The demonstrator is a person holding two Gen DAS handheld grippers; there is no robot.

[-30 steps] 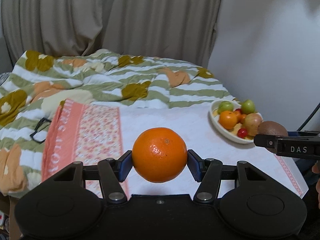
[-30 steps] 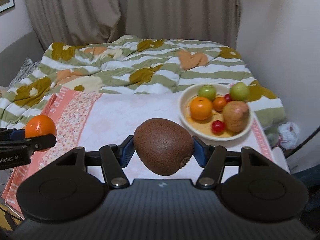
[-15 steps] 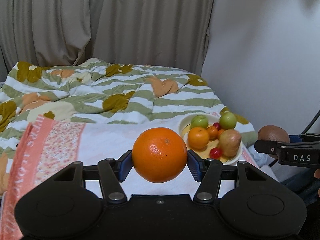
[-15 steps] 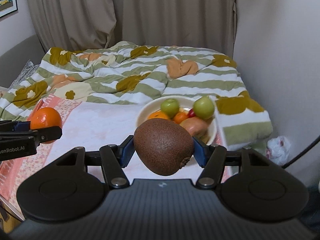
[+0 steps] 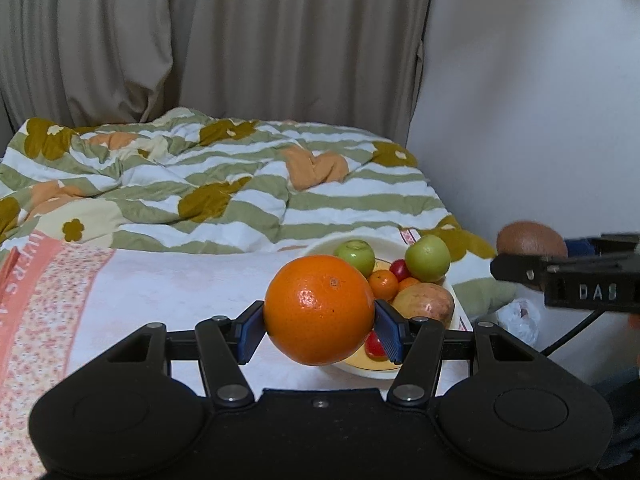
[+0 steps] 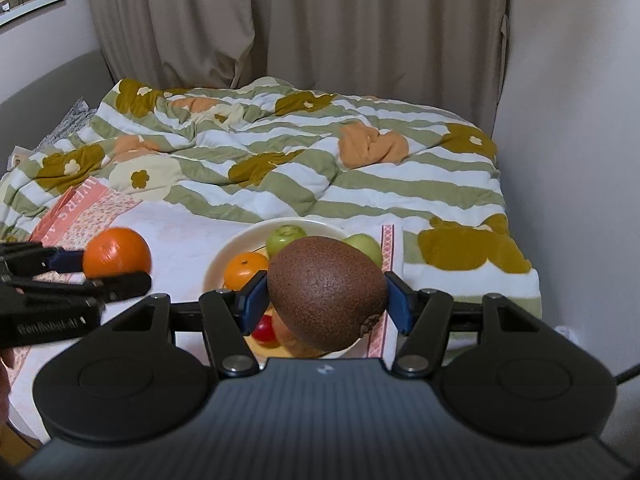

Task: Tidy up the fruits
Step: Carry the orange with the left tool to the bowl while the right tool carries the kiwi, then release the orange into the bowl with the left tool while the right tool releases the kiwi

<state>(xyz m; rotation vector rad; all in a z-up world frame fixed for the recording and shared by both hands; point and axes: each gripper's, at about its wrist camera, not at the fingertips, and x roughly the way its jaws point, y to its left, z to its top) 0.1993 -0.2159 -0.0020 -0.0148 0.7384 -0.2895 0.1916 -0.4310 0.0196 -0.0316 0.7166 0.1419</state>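
My left gripper (image 5: pixel 319 320) is shut on a large orange (image 5: pixel 319 310) and holds it in the air, just left of a cream fruit bowl (image 5: pixel 320 245). My right gripper (image 6: pixel 326 300) is shut on a brown kiwi (image 6: pixel 326 298) and holds it over the bowl (image 6: pixel 224 258). The bowl holds green apples (image 5: pixel 427 257), a small orange (image 6: pixel 245 269), red cherry tomatoes (image 5: pixel 399 269) and a reddish pear-like fruit (image 5: pixel 425 302). The left gripper with its orange (image 6: pixel 117 256) shows at the left of the right wrist view. The right gripper with its kiwi (image 5: pixel 530 240) shows at the right of the left wrist view.
The bowl stands on a white cloth with a pink floral border (image 5: pixel 48 292) near its right edge. A rumpled green-striped flowered duvet (image 5: pixel 224 184) lies behind. Beige curtains (image 5: pixel 240 40) and a white wall (image 5: pixel 540 100) close the back and right. A white plastic bag (image 5: pixel 520 318) lies below right.
Both grippers have moved right and toward the bowl with their fruit still held. The bowl now lies partly behind the orange and the kiwi in their views.
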